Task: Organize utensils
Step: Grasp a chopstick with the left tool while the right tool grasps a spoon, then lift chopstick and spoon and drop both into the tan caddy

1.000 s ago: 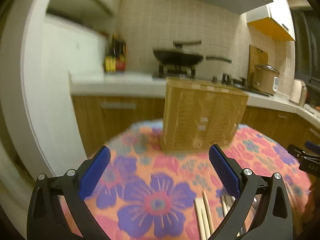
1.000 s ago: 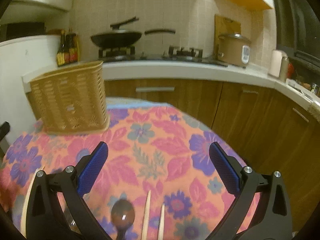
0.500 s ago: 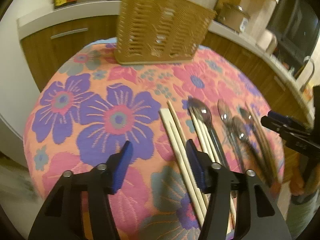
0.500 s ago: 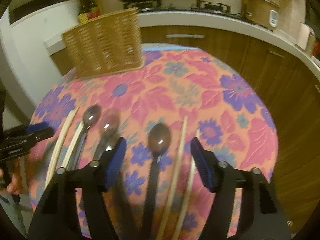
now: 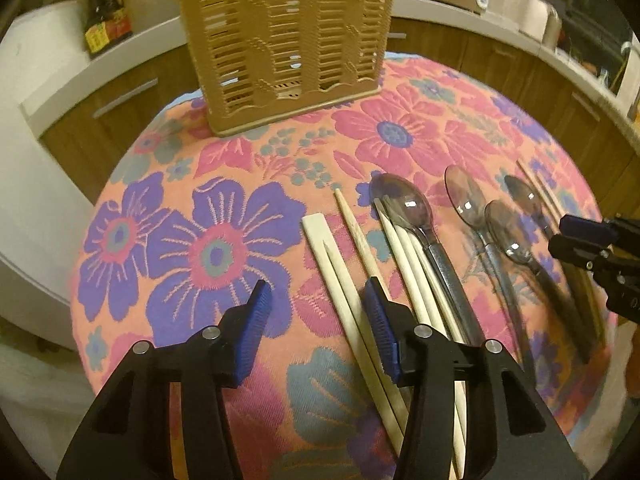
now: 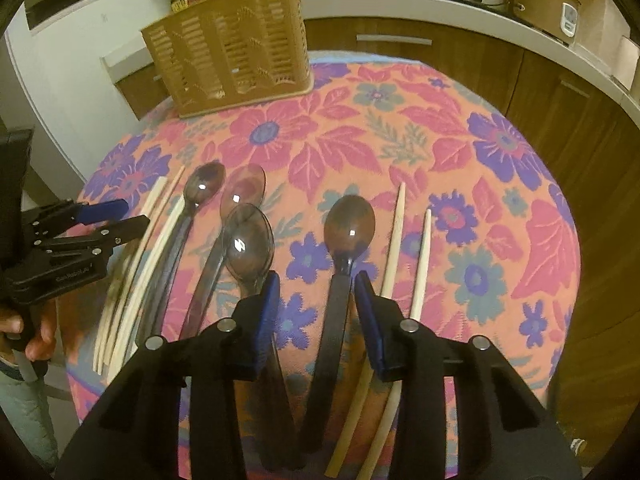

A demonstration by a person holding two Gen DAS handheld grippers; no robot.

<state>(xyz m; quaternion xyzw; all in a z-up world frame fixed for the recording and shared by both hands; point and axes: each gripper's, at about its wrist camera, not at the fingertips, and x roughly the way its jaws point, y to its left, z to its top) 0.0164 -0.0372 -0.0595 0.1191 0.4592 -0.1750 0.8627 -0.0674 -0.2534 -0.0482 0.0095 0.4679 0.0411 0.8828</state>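
A tan slotted basket [image 5: 288,40] [image 6: 228,44] stands at the far side of the round flowered table [image 5: 224,184]. Several dark spoons [image 5: 404,204] and pale chopsticks [image 5: 352,224] lie in a row near the front edge. My left gripper [image 5: 318,312] hovers over the left end of the row, its jaws closing. The flat cream chopstick pair [image 5: 320,236] runs between them, close to the right pad. My right gripper [image 6: 316,300] is also closing. The black handle of a dark spoon [image 6: 350,220] lies between its pads, with a gap on the left side.
Wooden cabinets [image 6: 440,64] and a white counter curve behind the table. On the counter are a rice cooker [image 6: 544,4] and sauce bottles [image 5: 102,12]. Two more chopsticks [image 6: 420,264] lie right of the spoon. A person's hand [image 6: 36,340] holds the left gripper.
Both grippers have tipped downward and sunk toward the table, so the utensil row now fills the views. Both pairs of jaws have narrowed from wide open.
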